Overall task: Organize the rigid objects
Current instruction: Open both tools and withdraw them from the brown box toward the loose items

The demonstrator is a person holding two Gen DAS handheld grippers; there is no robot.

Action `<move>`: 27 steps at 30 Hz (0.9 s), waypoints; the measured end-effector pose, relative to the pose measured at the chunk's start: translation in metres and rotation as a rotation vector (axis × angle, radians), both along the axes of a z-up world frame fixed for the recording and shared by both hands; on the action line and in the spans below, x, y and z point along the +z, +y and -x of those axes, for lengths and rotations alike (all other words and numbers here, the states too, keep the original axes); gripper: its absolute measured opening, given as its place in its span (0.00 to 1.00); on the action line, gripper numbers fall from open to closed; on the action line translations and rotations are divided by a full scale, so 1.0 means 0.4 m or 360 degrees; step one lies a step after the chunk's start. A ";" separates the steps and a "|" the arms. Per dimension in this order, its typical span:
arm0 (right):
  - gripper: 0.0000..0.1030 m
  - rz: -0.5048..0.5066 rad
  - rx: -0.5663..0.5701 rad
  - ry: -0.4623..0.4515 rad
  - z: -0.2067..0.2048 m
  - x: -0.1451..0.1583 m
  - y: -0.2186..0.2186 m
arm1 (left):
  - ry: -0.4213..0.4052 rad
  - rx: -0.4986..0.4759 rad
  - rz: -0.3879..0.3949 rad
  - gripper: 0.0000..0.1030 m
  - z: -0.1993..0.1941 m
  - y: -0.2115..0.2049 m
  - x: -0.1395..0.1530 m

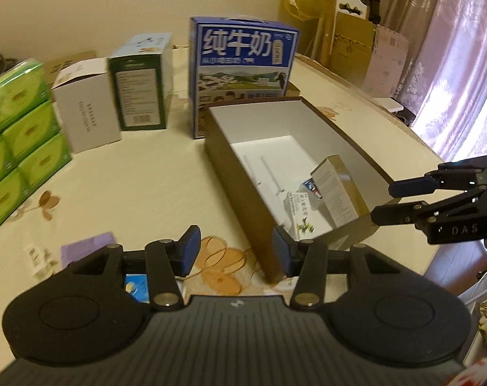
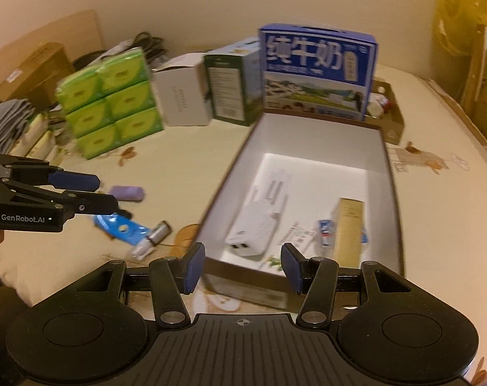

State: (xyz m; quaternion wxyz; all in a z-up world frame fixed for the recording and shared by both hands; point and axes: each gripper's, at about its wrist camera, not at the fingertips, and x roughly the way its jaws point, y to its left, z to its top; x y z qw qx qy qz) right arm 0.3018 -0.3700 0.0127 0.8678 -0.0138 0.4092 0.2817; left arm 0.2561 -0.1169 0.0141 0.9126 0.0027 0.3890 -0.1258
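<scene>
Open brown cardboard box [image 2: 311, 189] with white lining sits on the cream floral surface [image 1: 140, 186], long axis running away from both grippers. Inside: one white adapter [image 2: 254, 234], one gold carton [image 2: 349, 228]. About four small items [image 2: 131, 222] loose at left, nearer left gripper [image 1: 234, 254]. Right gripper [image 2: 242, 268] over box's near edge. Both jaws partly open, empty.

Green tissue pack [image 1: 15, 135]: cut by left edge, blurred. Blue packet [image 1: 136, 288]: mostly hidden behind left gripper [image 1: 235, 251]. Small white item [image 1: 37, 257]: unreadable.
</scene>
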 end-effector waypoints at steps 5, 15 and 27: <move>0.48 -0.0008 0.0079 -0.0002 0.032 0.007 0.052 | -0.0016 0.0084 0.0010 0.43 0.062 0.066 0.006; 0.48 -0.0066 0.0214 0.0015 0.093 0.008 0.172 | -0.0051 0.0203 0.0055 0.43 0.152 0.159 0.022; 0.48 -0.0213 0.0229 0.0099 0.130 -0.018 0.276 | -0.0002 0.0343 0.0097 0.43 0.221 0.260 -0.010</move>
